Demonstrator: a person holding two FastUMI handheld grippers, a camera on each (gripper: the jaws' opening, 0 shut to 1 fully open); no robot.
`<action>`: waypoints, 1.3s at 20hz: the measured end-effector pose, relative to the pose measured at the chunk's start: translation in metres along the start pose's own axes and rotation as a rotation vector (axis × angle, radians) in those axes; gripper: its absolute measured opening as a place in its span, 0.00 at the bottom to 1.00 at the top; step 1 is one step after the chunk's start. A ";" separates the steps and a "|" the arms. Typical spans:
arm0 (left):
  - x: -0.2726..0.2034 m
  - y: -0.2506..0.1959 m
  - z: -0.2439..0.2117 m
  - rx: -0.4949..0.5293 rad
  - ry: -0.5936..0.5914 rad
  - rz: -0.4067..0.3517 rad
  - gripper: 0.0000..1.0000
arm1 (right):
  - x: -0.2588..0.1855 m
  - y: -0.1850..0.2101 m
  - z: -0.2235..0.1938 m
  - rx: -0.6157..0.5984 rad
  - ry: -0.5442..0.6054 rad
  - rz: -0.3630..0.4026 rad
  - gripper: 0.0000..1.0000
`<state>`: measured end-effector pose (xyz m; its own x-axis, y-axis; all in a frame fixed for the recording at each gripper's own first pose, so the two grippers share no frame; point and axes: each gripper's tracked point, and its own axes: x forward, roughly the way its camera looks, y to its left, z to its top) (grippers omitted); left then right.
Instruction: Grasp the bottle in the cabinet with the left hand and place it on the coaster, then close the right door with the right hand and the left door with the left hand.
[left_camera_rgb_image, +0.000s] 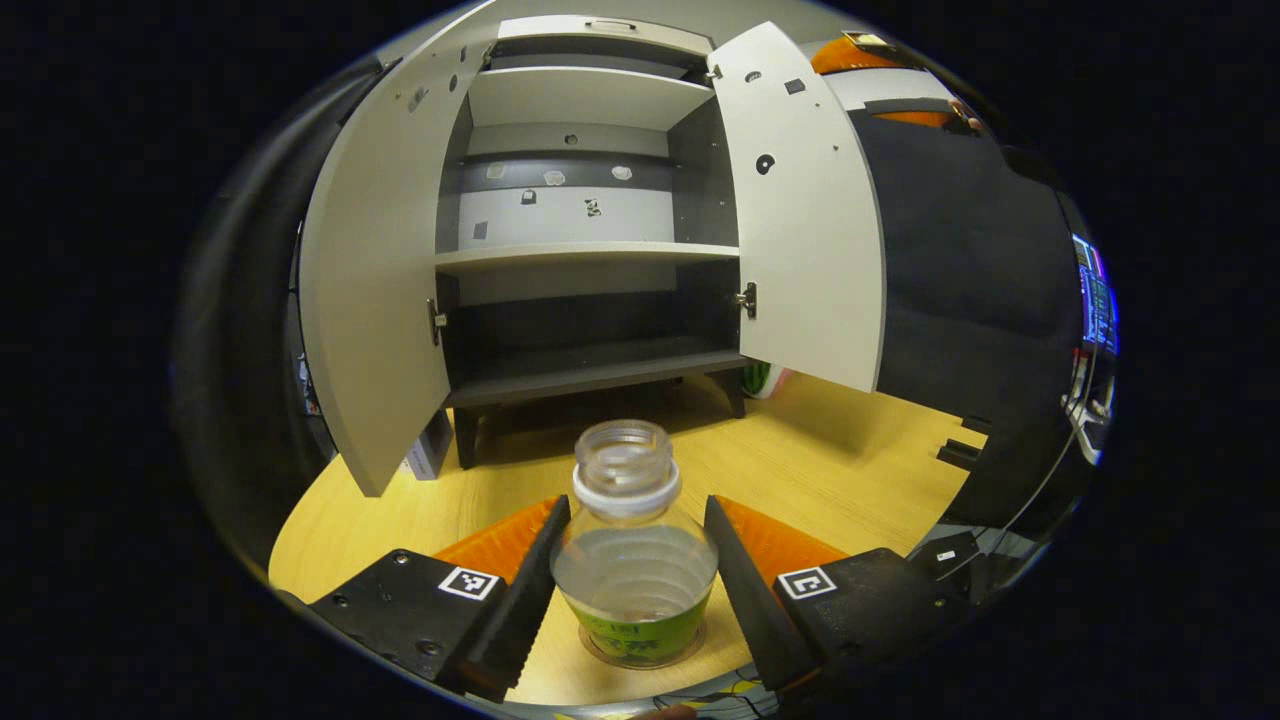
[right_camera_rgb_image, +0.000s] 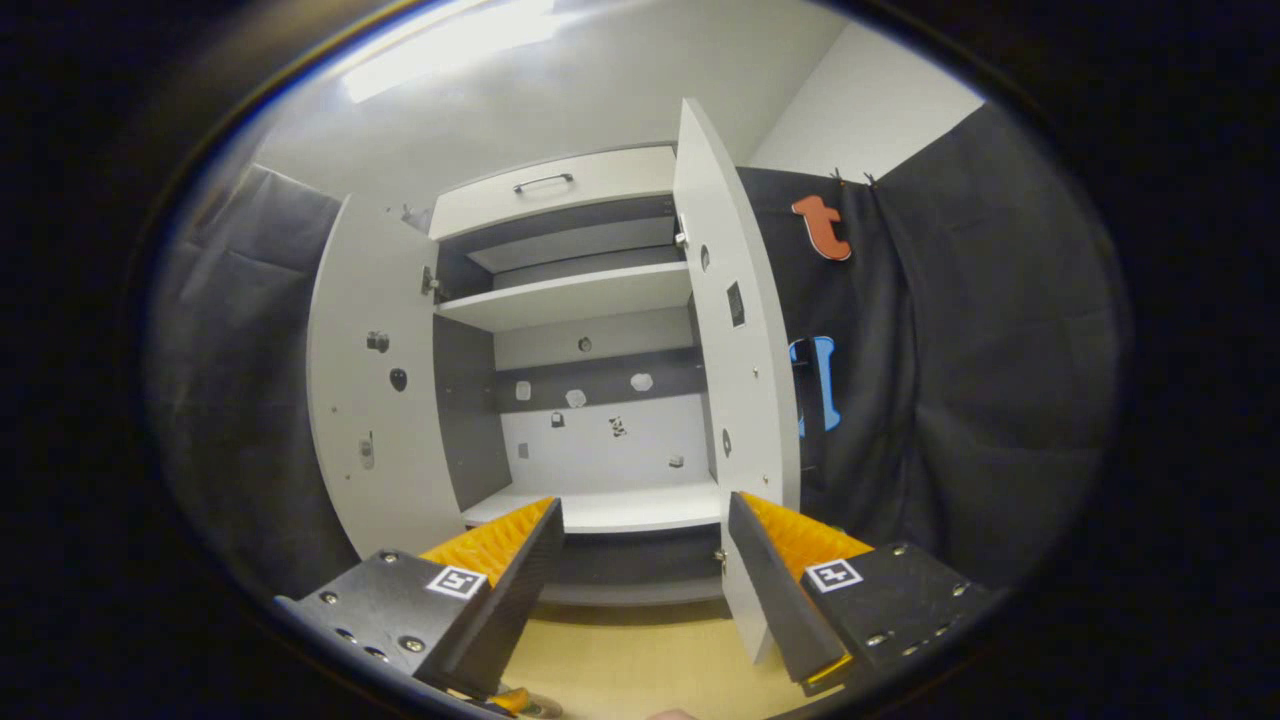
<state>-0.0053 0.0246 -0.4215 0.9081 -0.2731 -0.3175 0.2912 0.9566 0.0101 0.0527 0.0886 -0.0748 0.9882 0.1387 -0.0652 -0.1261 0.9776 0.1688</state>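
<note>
Our left tool (left_camera_rgb_image: 633, 560) brackets the bottle (left_camera_rgb_image: 634, 560) on its coaster (left_camera_rgb_image: 640, 655), fingers apart; right tool (right_camera_rgb_image: 645, 560) open beside the right door (right_camera_rgb_image: 735, 400) edge.

We see a light wood counter (left_camera_rgb_image: 850, 470). Directly on it: the cabinet (left_camera_rgb_image: 590, 370) on short dark legs at the back, both doors swung open; a clear capless bottle (left_camera_rgb_image: 632, 560) with a green label, upright near the front edge on a thin round coaster (left_camera_rgb_image: 690, 652); a small box (left_camera_rgb_image: 428, 452) beside the cabinet's left leg. Cabinet shelves (left_camera_rgb_image: 585, 253) look bare. In the right gripper view we see the counter (right_camera_rgb_image: 640, 660) below the cabinet (right_camera_rgb_image: 600, 440).
</note>
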 end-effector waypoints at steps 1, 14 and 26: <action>-0.003 0.000 0.007 0.003 -0.003 0.005 0.86 | 0.000 -0.004 0.001 -0.008 0.000 0.002 1.00; -0.061 0.022 0.218 -0.002 -0.210 0.175 0.90 | -0.002 -0.110 0.046 -0.122 -0.052 -0.019 1.00; -0.124 0.096 0.327 0.017 -0.249 0.480 0.98 | 0.019 -0.299 0.058 -0.205 -0.043 -0.188 1.00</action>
<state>0.0083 0.1166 -0.0709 0.9835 0.1764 -0.0390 -0.1710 0.9786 0.1149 0.1141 -0.2105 -0.0690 0.9981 -0.0509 -0.0340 0.0493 0.9978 -0.0446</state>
